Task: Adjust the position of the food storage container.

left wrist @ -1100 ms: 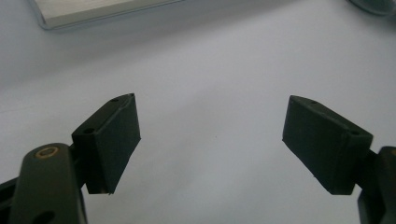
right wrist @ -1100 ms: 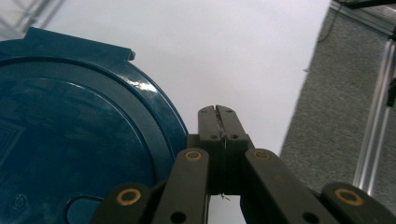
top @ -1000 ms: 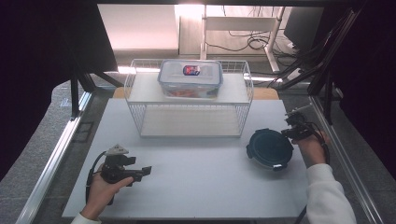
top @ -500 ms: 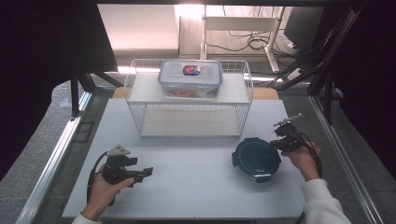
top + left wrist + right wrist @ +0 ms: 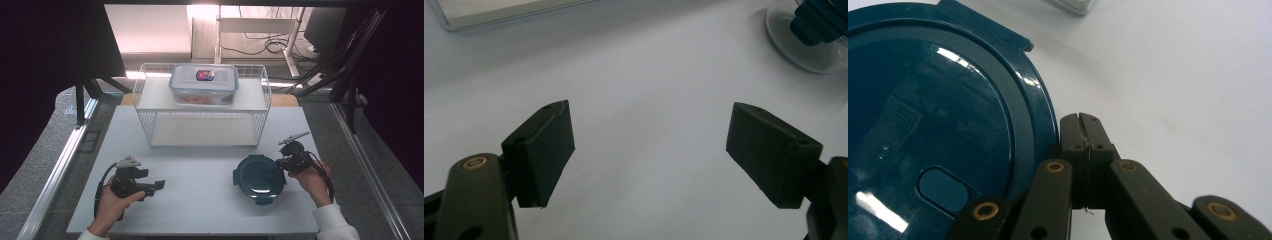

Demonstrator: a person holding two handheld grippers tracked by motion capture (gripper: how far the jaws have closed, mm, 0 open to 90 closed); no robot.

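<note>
While my left hand-held gripper idles spread over bare bench, nothing between its jaws, I log it as no risk.

Right hand-held gripper: jaws pressed together, tips against the rim of the dark blue round lidded container, which sits on the bench right of centre. Risk: I read this as a push with nothing clamped, so the tips could ride off the curved rim and the container spin or veer.

Wire rack, farther back: a stray shove could knock the container into it. Clear lidded box on top: well apart.
</note>
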